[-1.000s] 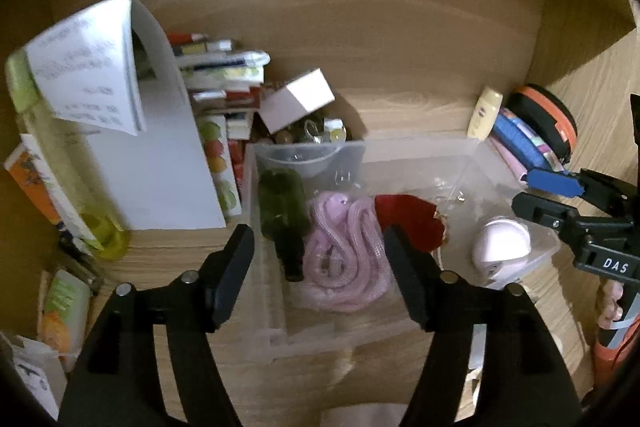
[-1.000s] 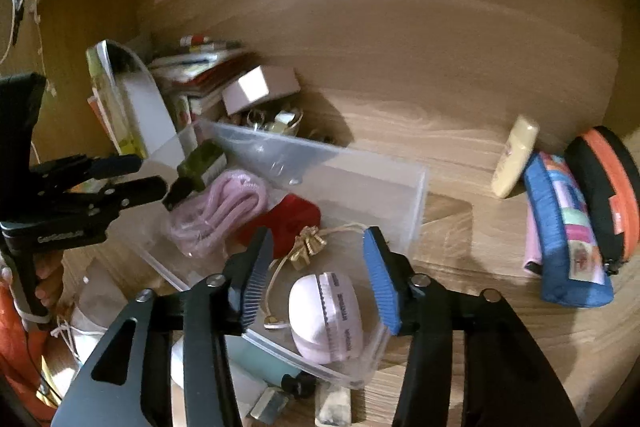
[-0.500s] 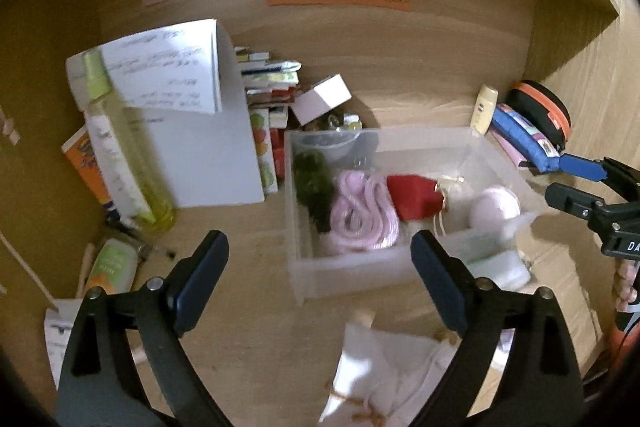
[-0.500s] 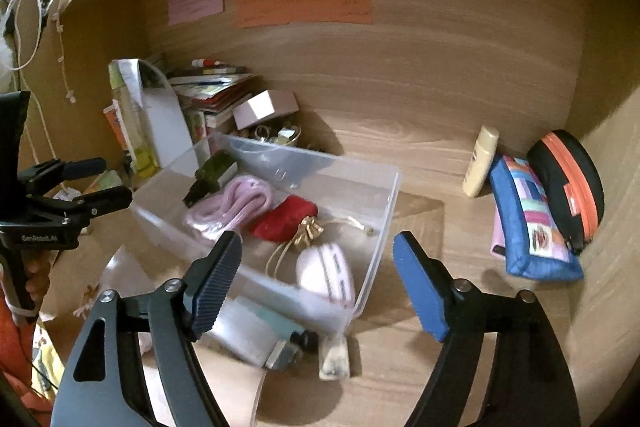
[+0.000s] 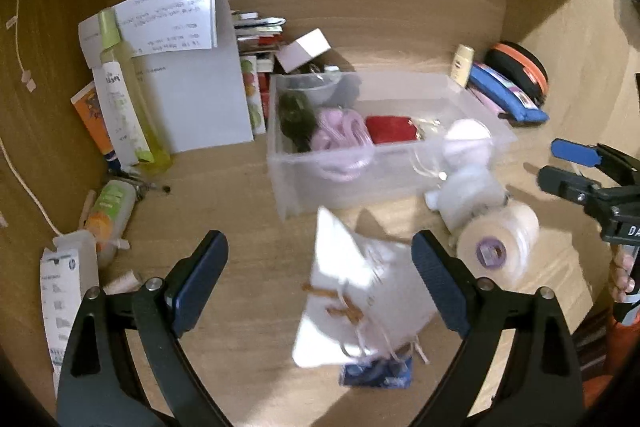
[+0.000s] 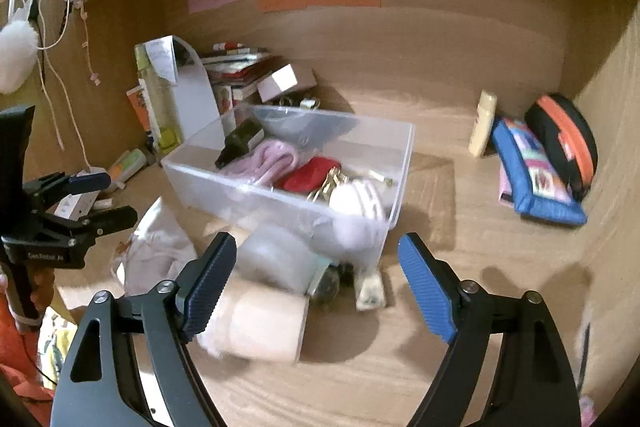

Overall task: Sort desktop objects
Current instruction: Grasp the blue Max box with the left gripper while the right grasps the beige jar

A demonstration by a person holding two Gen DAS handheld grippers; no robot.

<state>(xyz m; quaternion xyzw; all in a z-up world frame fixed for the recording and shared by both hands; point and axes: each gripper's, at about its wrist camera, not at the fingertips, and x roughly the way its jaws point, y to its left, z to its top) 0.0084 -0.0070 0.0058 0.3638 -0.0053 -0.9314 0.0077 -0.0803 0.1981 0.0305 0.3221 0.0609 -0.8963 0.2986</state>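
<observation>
A clear plastic bin (image 5: 392,183) (image 6: 280,195) stands mid-desk. In it lie a dark green bottle (image 5: 294,115), a pink coiled cable (image 5: 340,125), a red pouch (image 5: 390,129) and a pale round case (image 5: 466,139). In front of the bin lie a white drawstring pouch (image 5: 360,291) (image 6: 156,251) and a cream roll (image 5: 500,243) (image 6: 264,323). My left gripper (image 5: 318,243) (image 6: 96,199) hangs open above the pouch, clear of it. My right gripper (image 6: 316,239) (image 5: 560,167) is opening over the bin's near right corner with nothing between its fingers.
A yellow-green spray bottle (image 5: 124,107), a white paper stand (image 5: 192,87) and stacked books (image 5: 260,39) crowd the back left. At the back right sit a blue pencil case (image 6: 536,175), a black-and-orange case (image 6: 568,143) and a cream tube (image 6: 484,123). Small bottles and boxes lie at the left.
Both grippers have drawn back from the bin and their jaws have spread wider. The white pouch and the cream roll have come into view in front of the bin.
</observation>
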